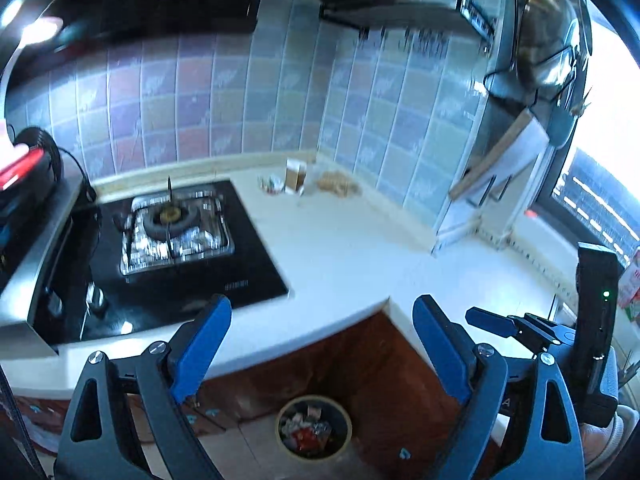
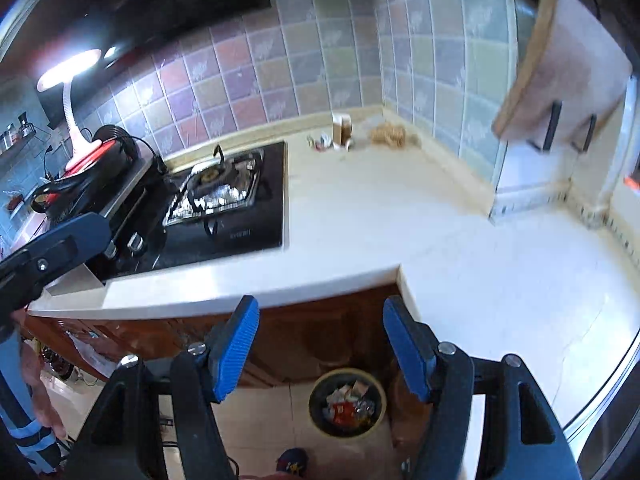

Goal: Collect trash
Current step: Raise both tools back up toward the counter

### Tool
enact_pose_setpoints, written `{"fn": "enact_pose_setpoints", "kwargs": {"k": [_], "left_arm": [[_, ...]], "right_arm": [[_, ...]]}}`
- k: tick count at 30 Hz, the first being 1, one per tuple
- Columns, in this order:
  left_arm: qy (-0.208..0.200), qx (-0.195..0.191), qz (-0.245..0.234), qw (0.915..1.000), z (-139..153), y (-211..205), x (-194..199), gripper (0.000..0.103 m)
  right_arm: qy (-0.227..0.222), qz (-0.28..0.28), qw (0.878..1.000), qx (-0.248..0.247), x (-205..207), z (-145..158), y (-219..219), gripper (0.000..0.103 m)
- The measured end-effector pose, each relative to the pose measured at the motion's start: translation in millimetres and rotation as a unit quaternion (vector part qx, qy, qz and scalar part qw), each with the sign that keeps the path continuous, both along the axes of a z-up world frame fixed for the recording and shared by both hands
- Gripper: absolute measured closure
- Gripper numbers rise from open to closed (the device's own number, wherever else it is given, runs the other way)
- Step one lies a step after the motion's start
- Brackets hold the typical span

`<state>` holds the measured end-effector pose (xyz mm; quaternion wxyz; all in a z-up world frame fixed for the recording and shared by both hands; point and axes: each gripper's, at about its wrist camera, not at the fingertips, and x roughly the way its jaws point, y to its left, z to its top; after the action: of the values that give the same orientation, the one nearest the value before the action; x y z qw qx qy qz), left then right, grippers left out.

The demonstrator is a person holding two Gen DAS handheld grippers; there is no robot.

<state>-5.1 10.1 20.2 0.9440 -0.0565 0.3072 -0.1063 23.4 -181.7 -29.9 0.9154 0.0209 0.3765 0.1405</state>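
Observation:
A round bin (image 1: 314, 428) (image 2: 347, 402) holding crumpled wrappers stands on the floor below the counter corner. At the far corner of the white counter (image 1: 340, 248) lie a small brown-and-white carton (image 1: 296, 176) (image 2: 342, 130), some crumpled wrappers (image 1: 272, 184) (image 2: 320, 142) and a tan heap of scraps (image 1: 338, 184) (image 2: 390, 134). My left gripper (image 1: 322, 304) is open and empty, high above the counter edge. My right gripper (image 2: 322, 308) is also open, with nothing between its blue pads. Each gripper shows at the edge of the other's view.
A black gas stove (image 1: 176, 232) with foil around its burner fills the counter's left side. Beside it are a black appliance and a pink desk lamp (image 2: 70, 76). A wok (image 1: 548, 40) and a cutting board (image 1: 500, 160) hang near the window. Wooden cabinet fronts (image 2: 320, 332) lie below.

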Motion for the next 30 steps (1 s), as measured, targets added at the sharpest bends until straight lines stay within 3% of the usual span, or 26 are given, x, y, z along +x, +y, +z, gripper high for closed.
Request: {"fn": "enact_pose_setpoints", "kwargs": {"k": [5, 7, 11, 16, 24, 30], "left_arm": [[-0.012, 0.015, 0.017, 0.9997, 44, -1, 16, 0.012], [0.004, 0.016, 0.016, 0.9997, 55, 1, 30, 0.012], [0.03, 0.022, 0.021, 0.9991, 65, 6, 63, 0.012], [0.028, 0.034, 0.047, 0.9979, 74, 16, 115, 0.012], [0.065, 0.033, 0.03, 0.9969, 57, 29, 239, 0.012], [0.133, 0.015, 0.005, 0.991, 10, 44, 355, 0.012]], "right_arm": [[-0.028, 0.015, 0.999, 0.001, 22, 42, -2, 0.038], [-0.037, 0.02, 0.999, -0.001, 35, 57, -2, 0.038], [-0.049, 0.025, 0.998, -0.011, 62, 72, 2, 0.038], [-0.055, 0.028, 0.998, -0.027, 109, 79, 7, 0.038], [-0.027, 0.019, 0.999, -0.024, 212, 60, 15, 0.038], [0.029, 0.008, 0.999, -0.011, 302, 14, 31, 0.038]]}}
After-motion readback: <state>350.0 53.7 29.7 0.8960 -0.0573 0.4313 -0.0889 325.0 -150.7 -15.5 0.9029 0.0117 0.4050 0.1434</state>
